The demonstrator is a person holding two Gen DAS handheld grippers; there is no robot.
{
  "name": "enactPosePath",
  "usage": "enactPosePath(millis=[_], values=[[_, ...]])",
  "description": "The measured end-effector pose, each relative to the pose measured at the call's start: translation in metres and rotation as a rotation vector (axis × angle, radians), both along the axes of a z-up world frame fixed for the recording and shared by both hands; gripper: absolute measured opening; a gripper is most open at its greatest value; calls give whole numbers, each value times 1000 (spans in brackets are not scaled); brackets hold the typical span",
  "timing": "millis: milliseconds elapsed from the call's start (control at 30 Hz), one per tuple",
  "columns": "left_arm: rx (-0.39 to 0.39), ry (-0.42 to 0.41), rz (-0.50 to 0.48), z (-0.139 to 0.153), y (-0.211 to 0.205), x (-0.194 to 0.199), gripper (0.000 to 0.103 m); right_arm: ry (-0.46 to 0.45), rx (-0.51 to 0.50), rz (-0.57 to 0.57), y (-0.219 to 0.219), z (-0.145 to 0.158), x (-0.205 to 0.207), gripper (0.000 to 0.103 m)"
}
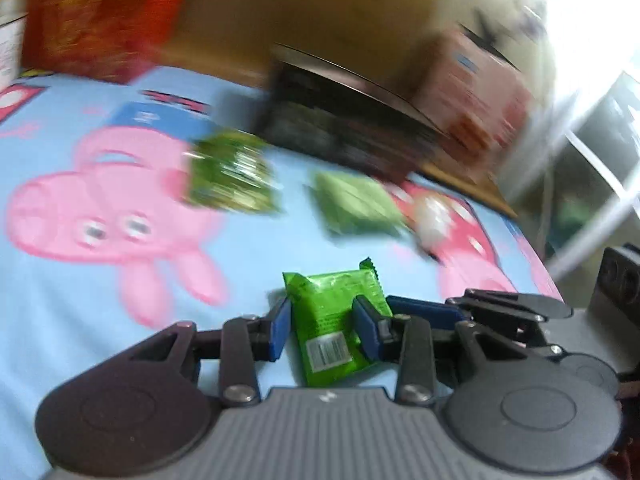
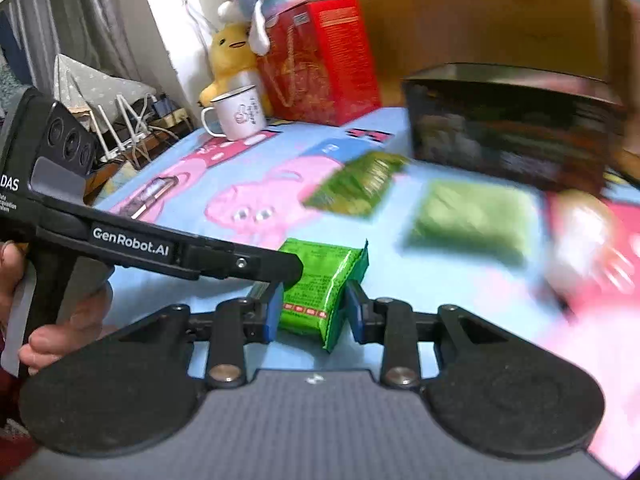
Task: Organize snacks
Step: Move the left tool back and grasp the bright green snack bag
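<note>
— Holding one green packet (image 1: 334, 324) in my left gripper (image 1: 322, 326), another packet (image 2: 320, 292) in my right gripper (image 2: 314, 312), both clamped.

— Next?

— Carry them level toward the dark box (image 2: 508, 128) ahead (everything's blurred), releasing only over it.

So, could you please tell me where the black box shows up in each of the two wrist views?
Left wrist view: the black box is upper centre-right, blurred, behind two green snack packets.
Right wrist view: the black box is upper right, behind the same packets.
Shared landmark: the red box, upper left in the left view, upper centre in the right.
</note>
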State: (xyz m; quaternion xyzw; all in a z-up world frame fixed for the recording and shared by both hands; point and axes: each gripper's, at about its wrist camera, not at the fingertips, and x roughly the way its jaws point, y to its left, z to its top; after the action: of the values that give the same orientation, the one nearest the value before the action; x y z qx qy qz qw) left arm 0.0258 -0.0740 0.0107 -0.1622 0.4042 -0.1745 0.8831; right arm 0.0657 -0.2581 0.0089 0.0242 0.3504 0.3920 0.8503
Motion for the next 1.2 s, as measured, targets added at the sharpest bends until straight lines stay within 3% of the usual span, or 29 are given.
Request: enactPosePath(millis=[233, 400, 500, 633, 767, 933, 1200], values=[[24, -19, -188, -1, -70, -39, 35, -36, 15, -146, -60, -5, -66, 37], [69, -34, -264, 1, -99, -62, 36, -81, 18, -213, -76, -9, -104, 39], [96, -45, -282, 0, -108, -76, 39, -106, 18, -224, -77, -11, -118, 40], [118, -51, -285, 2, -111, -83, 43, -127, 12, -220, -76, -13, -125, 51], [91, -54, -250, 9, -96, -84, 44, -195, -52, -206, -77, -15, -139, 70], [60, -25, -196, 8, -77, -80, 44, -233, -99, -203, -78, -21, -142, 70], [58, -13, -295, -3, -103, -82, 47, -282, -110, -187, -69, -25, -136, 70]])
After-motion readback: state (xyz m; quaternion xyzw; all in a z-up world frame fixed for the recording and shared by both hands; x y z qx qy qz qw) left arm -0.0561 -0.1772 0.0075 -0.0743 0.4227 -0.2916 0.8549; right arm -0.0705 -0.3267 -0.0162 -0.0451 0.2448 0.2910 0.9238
